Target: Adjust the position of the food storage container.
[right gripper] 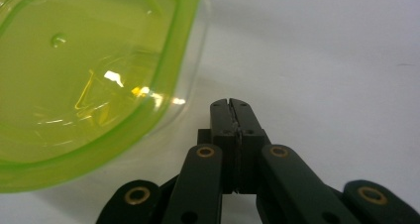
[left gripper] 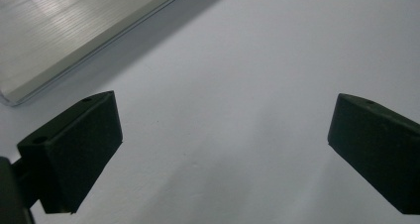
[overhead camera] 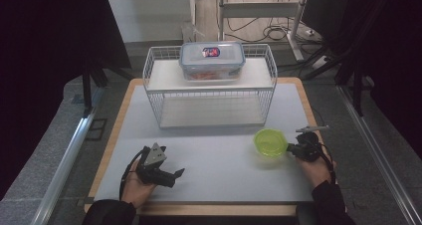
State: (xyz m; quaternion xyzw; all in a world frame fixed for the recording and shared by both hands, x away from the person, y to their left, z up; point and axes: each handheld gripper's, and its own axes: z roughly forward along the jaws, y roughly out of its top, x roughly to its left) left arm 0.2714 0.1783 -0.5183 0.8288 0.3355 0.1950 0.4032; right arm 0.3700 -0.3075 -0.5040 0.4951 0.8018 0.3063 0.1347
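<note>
on the table's (overhead camera: 209, 175) right side, near the front edge, sits a green bowl (overhead camera: 270, 142), translucent, upright, nothing visible inside. r gripper (overhead camera: 294, 149) lies just beside the bowl's right rim, held low over the table by the r hand (overhead camera: 314, 166), dark sleeve behind it. r gripper view: jaws pressed together, pad to pad, nothing between them; tips (right gripper: 232, 105) sit next to the bowl's (right gripper: 84, 85) outer wall, very close. can't tell if they touch it. bowl rim is lime green, base clear w/ glints of light.

l gripper (overhead camera: 175, 175) is at the table's front left, well apart from the bowl, resting in the l hand (overhead camera: 137, 182), grey three-cornered plate on top, jaws pointing right across the table. l gripper view: jaws wide apart, nothing between them, just bare table (left gripper: 233, 100) below. a pale slatted board edge (left gripper: 74, 30) shows at that view's top left.

at the table's back stands a white wire rack (overhead camera: 211, 88), two levels. on its top shelf sits a clear box (overhead camera: 212, 60) w/ blue-edged lid, clipped shut, sth reddish inside, red-blue label on the lid. lower shelf bare. bowl is in front of the rack's right end, apart from it. cables on the floor (overhead camera: 259, 26) behind.
</note>
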